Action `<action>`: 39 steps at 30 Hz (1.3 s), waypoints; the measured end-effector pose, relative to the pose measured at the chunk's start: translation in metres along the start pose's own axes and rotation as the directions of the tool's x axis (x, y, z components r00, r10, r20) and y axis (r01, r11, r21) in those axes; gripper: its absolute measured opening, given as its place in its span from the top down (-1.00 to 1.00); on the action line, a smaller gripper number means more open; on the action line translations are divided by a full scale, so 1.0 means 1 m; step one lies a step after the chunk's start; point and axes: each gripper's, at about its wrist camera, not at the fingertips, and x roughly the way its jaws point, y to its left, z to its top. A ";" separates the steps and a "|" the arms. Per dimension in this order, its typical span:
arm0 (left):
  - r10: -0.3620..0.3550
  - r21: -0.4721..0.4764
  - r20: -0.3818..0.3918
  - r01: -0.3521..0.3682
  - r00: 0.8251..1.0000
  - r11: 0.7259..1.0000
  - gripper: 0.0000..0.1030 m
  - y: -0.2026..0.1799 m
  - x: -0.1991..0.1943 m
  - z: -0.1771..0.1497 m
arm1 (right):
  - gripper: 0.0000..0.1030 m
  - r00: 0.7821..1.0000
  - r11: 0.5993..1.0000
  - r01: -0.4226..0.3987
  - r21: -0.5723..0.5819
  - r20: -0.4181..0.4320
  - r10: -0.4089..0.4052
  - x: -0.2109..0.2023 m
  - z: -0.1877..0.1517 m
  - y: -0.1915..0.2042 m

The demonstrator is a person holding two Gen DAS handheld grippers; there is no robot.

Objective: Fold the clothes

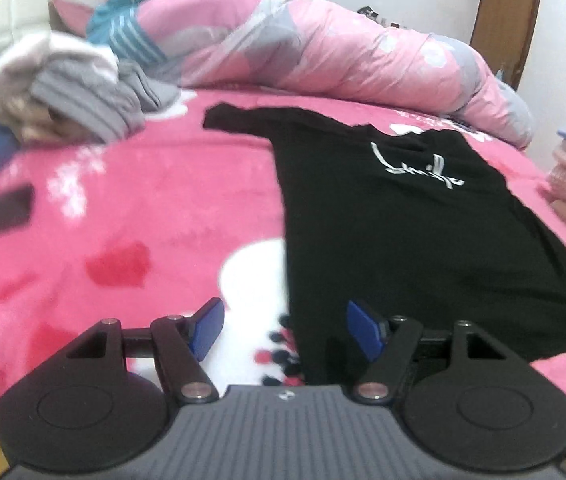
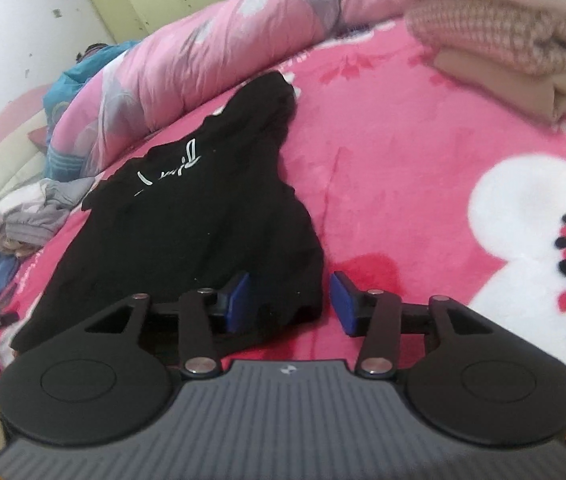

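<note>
Currently the black T-shirt (image 1: 403, 208) lies spread flat on the pink fleece blanket (image 1: 143, 200), white script print up, one sleeve out toward the grey clothes heap (image 1: 83, 96). Left gripper (image 1: 283, 330) and right gripper (image 2: 289, 300) hover at the shirt's near hem, fingers parted, grasping nothing. Risk, judged: thin limp knit against plush pile, so a pinch could snag blanket too, or catch one layer only.
</note>
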 end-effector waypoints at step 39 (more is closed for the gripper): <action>-0.177 -0.242 -0.062 0.157 0.982 0.958 -0.25 0.025 0.015 -0.006 | 0.38 0.992 0.923 -0.115 0.368 -0.001 0.124 -0.005 -0.005 -0.053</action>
